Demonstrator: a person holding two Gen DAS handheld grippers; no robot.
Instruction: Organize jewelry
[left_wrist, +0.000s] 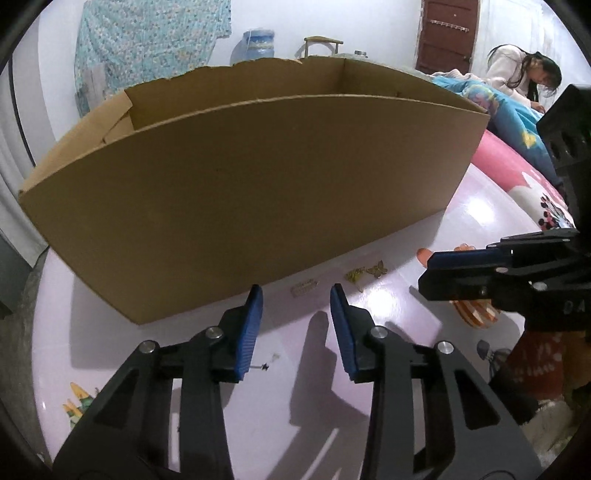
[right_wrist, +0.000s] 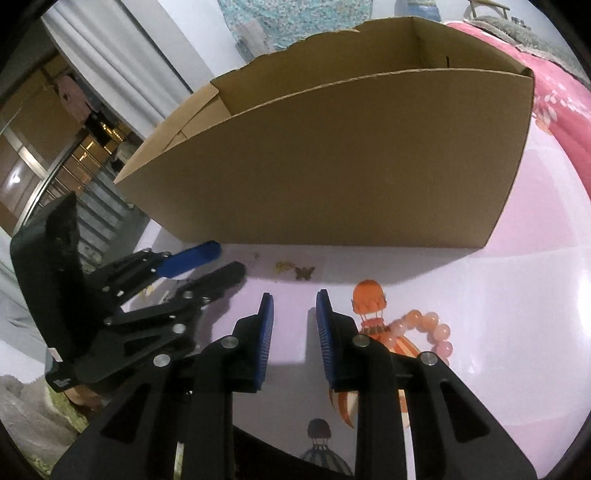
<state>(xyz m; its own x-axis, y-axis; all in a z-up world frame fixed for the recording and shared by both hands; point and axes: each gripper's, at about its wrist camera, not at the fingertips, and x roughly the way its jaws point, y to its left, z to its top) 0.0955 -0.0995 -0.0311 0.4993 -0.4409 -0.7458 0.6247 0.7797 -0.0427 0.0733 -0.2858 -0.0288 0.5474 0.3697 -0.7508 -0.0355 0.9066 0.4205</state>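
A big open cardboard box (left_wrist: 236, 192) (right_wrist: 332, 166) stands on the glossy lilac table (left_wrist: 399, 332) (right_wrist: 535, 295). Along its near wall lie a small clear clip (left_wrist: 304, 288), a gold butterfly (left_wrist: 377, 268) (right_wrist: 304, 272) and a yellowish gold piece (left_wrist: 354, 275) (right_wrist: 284, 266). My left gripper (left_wrist: 296, 288) (right_wrist: 229, 258) is open, low over the table, the clip just beyond its tips and untouched. A tiny stud (left_wrist: 264, 366) lies by its left pad. My right gripper (right_wrist: 294, 295) (left_wrist: 426, 273) is open with nothing between its pads. A pink bead bracelet (right_wrist: 428, 328) lies right of it.
The box wall blocks the way straight ahead of both grippers, which sit close side by side. Balloon prints decorate the table. A pink and blue bed (left_wrist: 506, 110) lies beyond on the right, a person (left_wrist: 517, 70) leaning over it. Stairs (right_wrist: 99, 206) drop away at the left.
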